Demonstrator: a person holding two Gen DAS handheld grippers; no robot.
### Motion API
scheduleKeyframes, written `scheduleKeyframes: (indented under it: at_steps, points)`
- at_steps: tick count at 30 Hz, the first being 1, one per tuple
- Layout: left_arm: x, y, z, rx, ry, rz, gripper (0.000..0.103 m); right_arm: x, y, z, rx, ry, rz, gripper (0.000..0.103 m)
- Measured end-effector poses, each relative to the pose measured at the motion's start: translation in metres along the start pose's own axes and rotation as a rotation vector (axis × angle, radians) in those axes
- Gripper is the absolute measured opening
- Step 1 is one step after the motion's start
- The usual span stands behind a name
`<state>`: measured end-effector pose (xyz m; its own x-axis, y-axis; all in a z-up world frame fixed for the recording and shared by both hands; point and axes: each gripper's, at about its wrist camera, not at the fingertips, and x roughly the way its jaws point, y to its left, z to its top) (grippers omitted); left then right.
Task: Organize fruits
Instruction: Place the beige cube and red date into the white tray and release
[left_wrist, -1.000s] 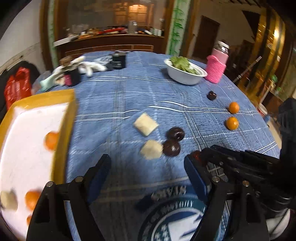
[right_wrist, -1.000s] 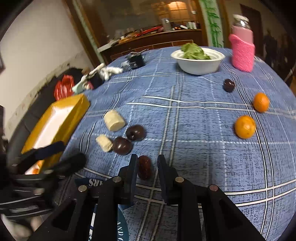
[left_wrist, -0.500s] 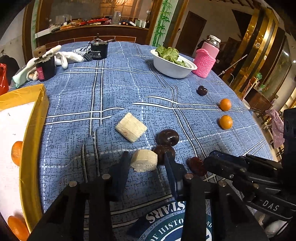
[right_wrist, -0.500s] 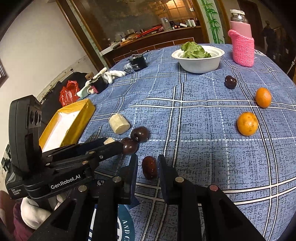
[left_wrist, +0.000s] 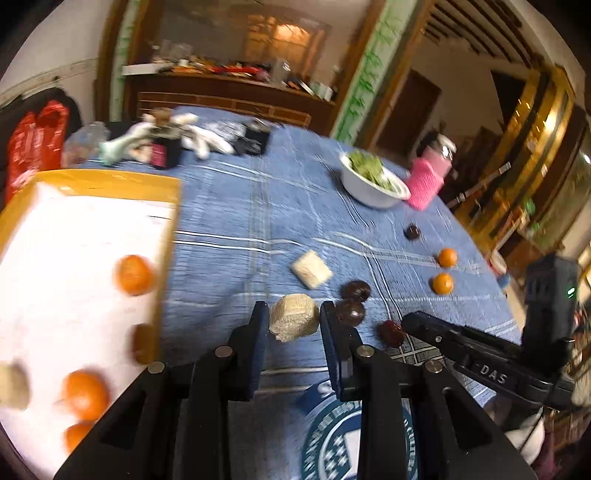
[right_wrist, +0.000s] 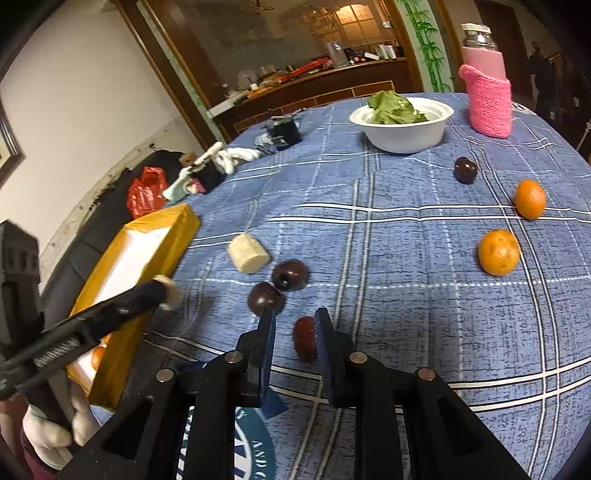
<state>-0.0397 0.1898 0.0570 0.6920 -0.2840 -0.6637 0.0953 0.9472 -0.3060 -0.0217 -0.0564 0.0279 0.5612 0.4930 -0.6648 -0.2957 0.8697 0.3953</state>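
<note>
My left gripper (left_wrist: 291, 323) is shut on a pale sugarcane piece (left_wrist: 293, 322) and holds it lifted over the blue cloth, to the right of the yellow box (left_wrist: 107, 184). The box holds several oranges (left_wrist: 133, 275). In the right wrist view the left gripper carries the piece (right_wrist: 168, 293) beside the box (right_wrist: 162, 236). My right gripper (right_wrist: 293, 332) stands around a red date (right_wrist: 304, 338) on the cloth, its fingers not quite closed on it. Two dark plums (right_wrist: 290, 275) and a second sugarcane piece (right_wrist: 248, 253) lie just beyond.
Two oranges (right_wrist: 498, 252) and another plum (right_wrist: 464, 170) lie at the right. A white bowl of greens (right_wrist: 402, 123) and a pink-sleeved bottle (right_wrist: 487, 96) stand at the back. Gloves and a black pouch (right_wrist: 282, 133) lie at the back left.
My left gripper closed on the near sugarcane piece, lifted it and swung left toward the yellow box. My right gripper stayed around the red date.
</note>
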Motion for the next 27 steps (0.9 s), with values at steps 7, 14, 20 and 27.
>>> scheduleKeyframes:
  at_steps: [7, 14, 20, 27]
  points:
    - [-0.054, 0.069, 0.012, -0.076, -0.057, 0.141, 0.028, 0.003, 0.024, 0.004, 0.034, 0.046, 0.183, 0.025]
    - [-0.059, 0.135, 0.021, -0.151, -0.039, 0.254, 0.028, 0.033, 0.095, 0.020, 0.003, 0.157, 0.359, 0.025]
    - [-0.048, 0.171, 0.015, -0.219, 0.012, 0.252, 0.028, 0.080, 0.161, 0.022, -0.068, 0.261, 0.381, 0.025]
    - [-0.069, 0.180, 0.012, -0.243, -0.035, 0.245, 0.060, 0.119, 0.204, 0.018, -0.127, 0.317, 0.345, 0.026]
